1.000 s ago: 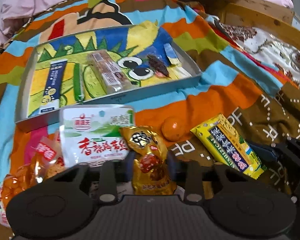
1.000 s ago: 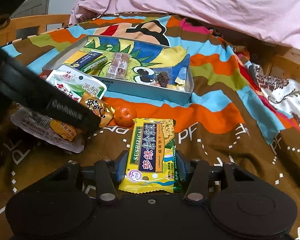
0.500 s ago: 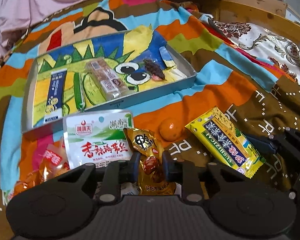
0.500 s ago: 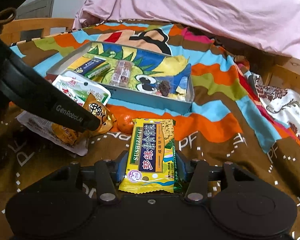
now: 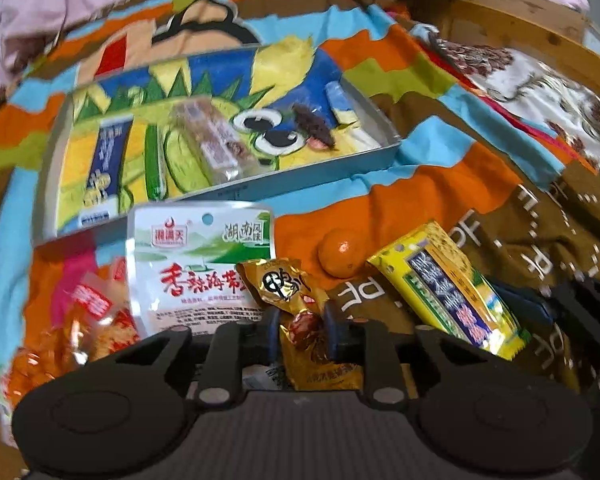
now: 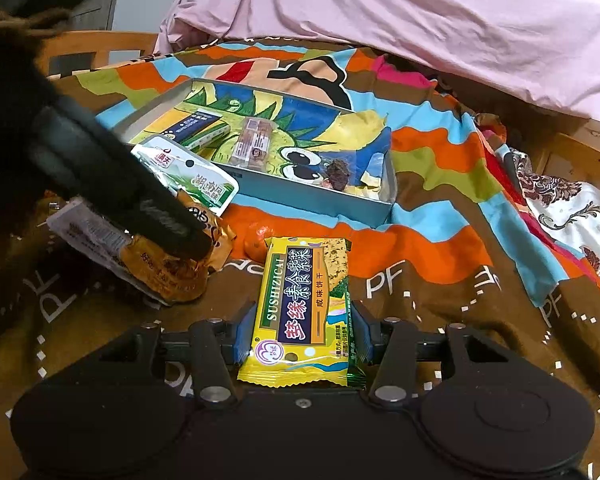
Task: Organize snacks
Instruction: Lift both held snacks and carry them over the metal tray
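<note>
Crinkled gold foil fills your left gripper (image 5: 300,330): its blue pads press both sides of the gold foil snack pouch (image 5: 300,320), which bulges above and below the pinch. Your right gripper (image 6: 303,338) is clamped on the glossy yellow cracker packet (image 6: 302,308), a flat rectangle with serrated end seams, pads against its long edges.

Just left of the gold pouch lies a flat white seaweed sachet with red lettering (image 5: 200,268), its lower right corner tucked under the pouch. Further left sits a clear bag of orange-red snacks (image 5: 80,320), shiny and wrinkled. A small round orange (image 5: 338,254) rests between the gold pouch and the cracker packet, close to both, so room there is tight.

Everything lies on a soft, rumpled striped blanket in orange, blue and brown (image 6: 440,248).

Beyond the sachet stands the shallow grey rectangular tray with a cartoon-printed floor (image 5: 332,168), its near wall just behind the sachet's top edge. Inside it you have a dark blue stick packet (image 5: 104,160) at the left, a clear-wrapped brown bar (image 5: 216,144) in the middle, and a dark wrinkled dried piece (image 5: 314,124) near the right end; the floor between the bar and the dried piece is bare.

Behind the tray lies a smooth pink quilt (image 6: 400,12), and a wooden bed frame (image 5: 520,28) borders the right side.
</note>
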A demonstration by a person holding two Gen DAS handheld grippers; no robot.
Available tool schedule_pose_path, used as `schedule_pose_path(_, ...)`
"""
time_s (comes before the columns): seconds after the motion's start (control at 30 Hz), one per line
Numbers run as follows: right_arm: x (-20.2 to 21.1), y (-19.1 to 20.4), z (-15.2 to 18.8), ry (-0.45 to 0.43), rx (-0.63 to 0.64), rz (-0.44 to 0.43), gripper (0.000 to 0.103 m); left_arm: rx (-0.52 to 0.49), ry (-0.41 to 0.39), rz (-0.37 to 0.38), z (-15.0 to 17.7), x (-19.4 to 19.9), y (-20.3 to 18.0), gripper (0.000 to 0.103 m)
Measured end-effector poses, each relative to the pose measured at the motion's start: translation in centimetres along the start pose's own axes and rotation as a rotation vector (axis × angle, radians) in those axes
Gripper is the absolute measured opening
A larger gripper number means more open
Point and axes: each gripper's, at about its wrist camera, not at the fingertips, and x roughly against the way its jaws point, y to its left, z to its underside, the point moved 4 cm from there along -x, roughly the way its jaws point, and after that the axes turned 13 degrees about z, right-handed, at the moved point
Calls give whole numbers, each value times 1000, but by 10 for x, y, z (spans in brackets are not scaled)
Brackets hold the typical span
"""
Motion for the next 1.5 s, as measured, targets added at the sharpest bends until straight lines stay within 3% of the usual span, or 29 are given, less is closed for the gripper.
schedule_pose_path(0.13,-5,0,1,7,-5,-4,51,-13,-7,-14,-3,-13,1,32)
schedule_pose_path(0.23,-5,1,-1,-7,-1,2,51,-3,-26,-19,-2,-15,3,26)
schedule_pose_path(0.43,2,0,-6,-49,12,29,51,12,-71,-10,1,-2,5,25)
schedule_pose_path(0.73,30,-16,-32,-155,2,62,51,18,-187,9,-12,49,-2,25)
schedule_pose_path(0.97,38,-25,-76,-238,7,39,51,56,-309,-10,-40,86,13,25)
schedule_pose_path(1.23,2,-34,-143,-321,1,-2,51,72,-415,-21,-90,88,37,25)
schedule_pose_path(1.5,-82,-36,-175,-310,-38,8,51,60,-448,11,-137,31,62,25)
